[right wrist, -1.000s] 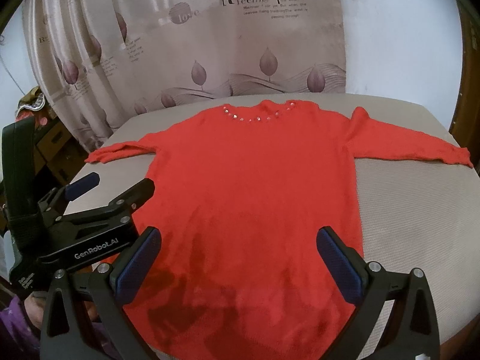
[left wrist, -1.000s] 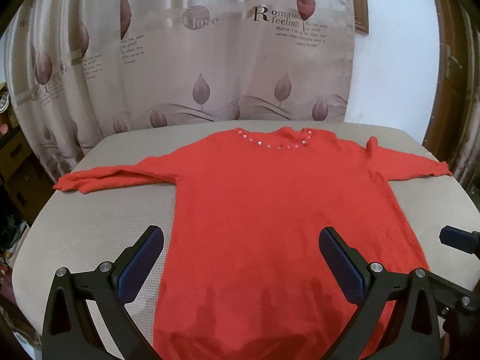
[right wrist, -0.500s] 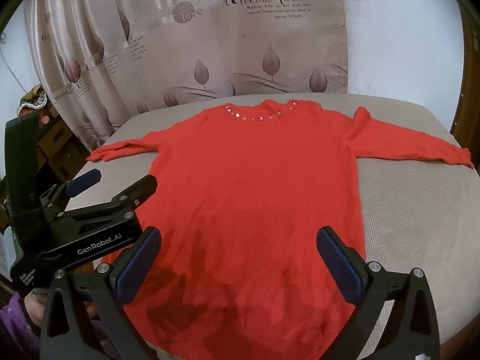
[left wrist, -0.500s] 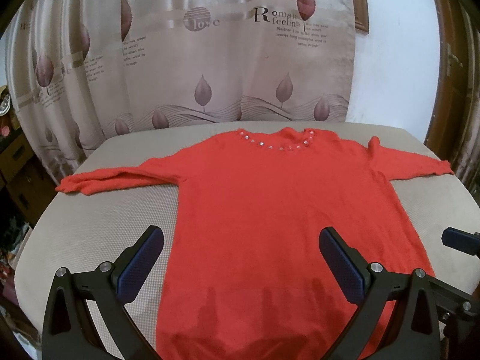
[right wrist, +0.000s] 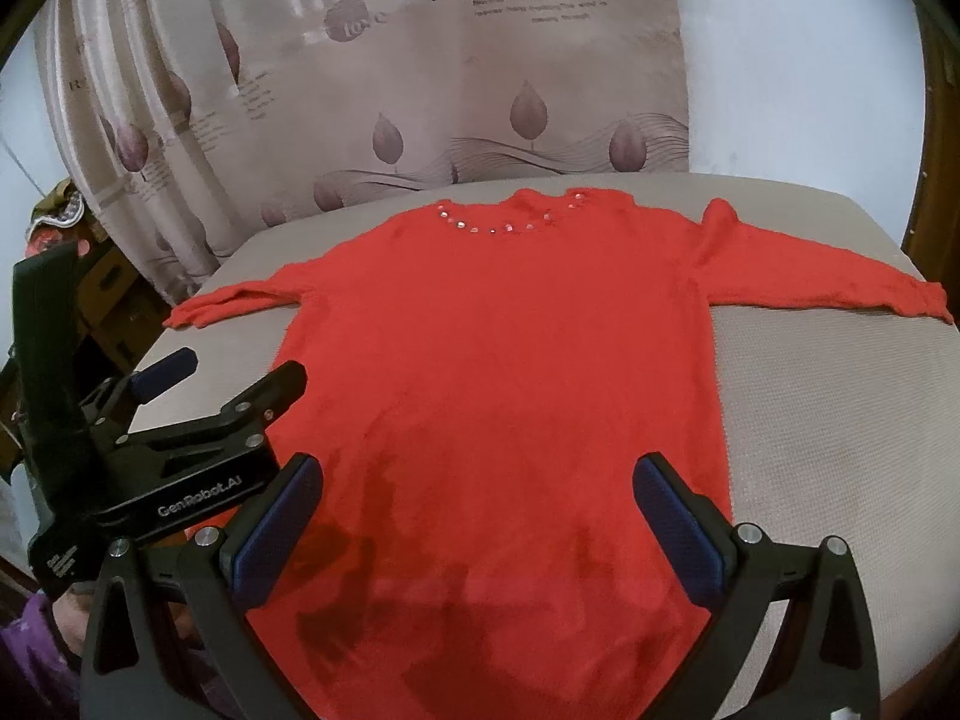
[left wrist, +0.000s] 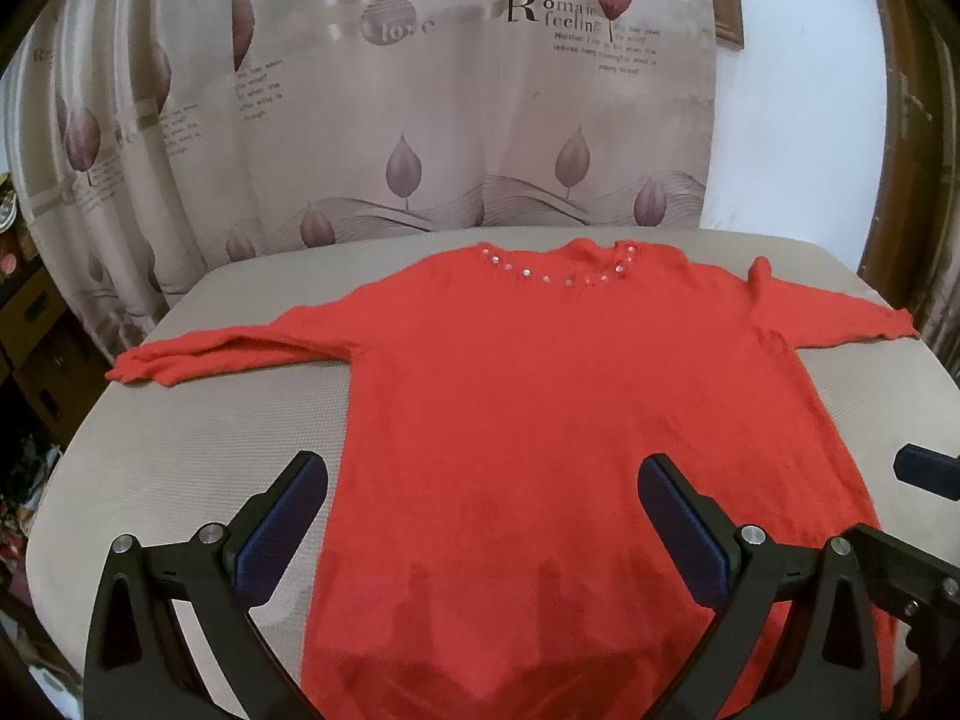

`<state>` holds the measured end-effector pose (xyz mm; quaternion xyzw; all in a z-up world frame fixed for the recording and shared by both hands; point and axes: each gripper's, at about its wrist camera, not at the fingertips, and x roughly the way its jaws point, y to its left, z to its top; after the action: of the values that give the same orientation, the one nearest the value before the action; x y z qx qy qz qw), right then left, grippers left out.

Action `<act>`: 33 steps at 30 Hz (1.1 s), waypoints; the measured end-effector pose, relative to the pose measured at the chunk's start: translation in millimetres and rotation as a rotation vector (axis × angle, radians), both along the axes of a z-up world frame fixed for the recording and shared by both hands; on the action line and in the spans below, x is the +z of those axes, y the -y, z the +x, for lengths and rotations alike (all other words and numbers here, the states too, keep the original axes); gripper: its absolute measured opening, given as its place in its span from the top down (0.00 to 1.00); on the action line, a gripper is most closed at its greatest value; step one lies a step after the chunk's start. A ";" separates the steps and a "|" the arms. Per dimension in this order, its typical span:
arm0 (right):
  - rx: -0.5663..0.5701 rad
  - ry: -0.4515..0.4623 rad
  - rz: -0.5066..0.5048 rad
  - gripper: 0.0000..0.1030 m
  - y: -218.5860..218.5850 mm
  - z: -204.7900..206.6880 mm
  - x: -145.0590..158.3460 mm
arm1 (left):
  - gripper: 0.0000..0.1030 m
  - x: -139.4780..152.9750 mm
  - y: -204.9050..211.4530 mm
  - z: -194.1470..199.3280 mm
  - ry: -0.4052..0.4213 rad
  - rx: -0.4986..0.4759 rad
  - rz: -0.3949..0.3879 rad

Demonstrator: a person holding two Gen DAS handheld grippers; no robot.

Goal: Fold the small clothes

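A red long-sleeved sweater (left wrist: 570,408) with beads at the collar lies flat on the beige padded table (left wrist: 198,456), both sleeves spread sideways; it also shows in the right wrist view (right wrist: 498,372). My left gripper (left wrist: 483,516) is open and empty above the sweater's lower left part. My right gripper (right wrist: 480,510) is open and empty above the hem's middle. The left gripper (right wrist: 222,384) shows from the side in the right wrist view, at the sweater's left edge.
A patterned curtain (left wrist: 420,120) hangs behind the table, with a white wall (left wrist: 798,120) to its right. A wooden frame (left wrist: 918,150) stands at the far right. Drawers and clutter (left wrist: 36,330) sit left of the table.
Both grippers have drifted slightly, and the view has shifted a little. The sweater has not moved, and both grippers stay open.
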<state>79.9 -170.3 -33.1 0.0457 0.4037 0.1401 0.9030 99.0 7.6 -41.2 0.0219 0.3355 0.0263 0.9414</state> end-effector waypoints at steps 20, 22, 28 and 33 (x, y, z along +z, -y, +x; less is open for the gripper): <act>-0.034 0.038 -0.097 0.00 5.8 28.2 -9.9 | 0.01 -13.2 -4.1 14.8 -0.013 -0.004 0.010; -0.036 0.033 -0.101 0.00 7.7 32.3 -12.0 | 0.01 -18.3 -5.7 18.2 -0.021 -0.006 0.003; -0.045 -0.008 -0.019 0.00 41.5 56.7 -18.5 | 0.00 -37.0 -7.4 25.2 -0.042 -0.006 -0.004; -0.156 -0.039 0.231 0.08 135.6 89.6 -22.0 | 0.00 -44.9 -9.8 27.6 -0.053 -0.009 -0.037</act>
<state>169.5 -306.0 -55.0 0.1834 0.3977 0.1143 0.8917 126.6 17.4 -86.2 0.0068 0.3608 0.0150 0.9325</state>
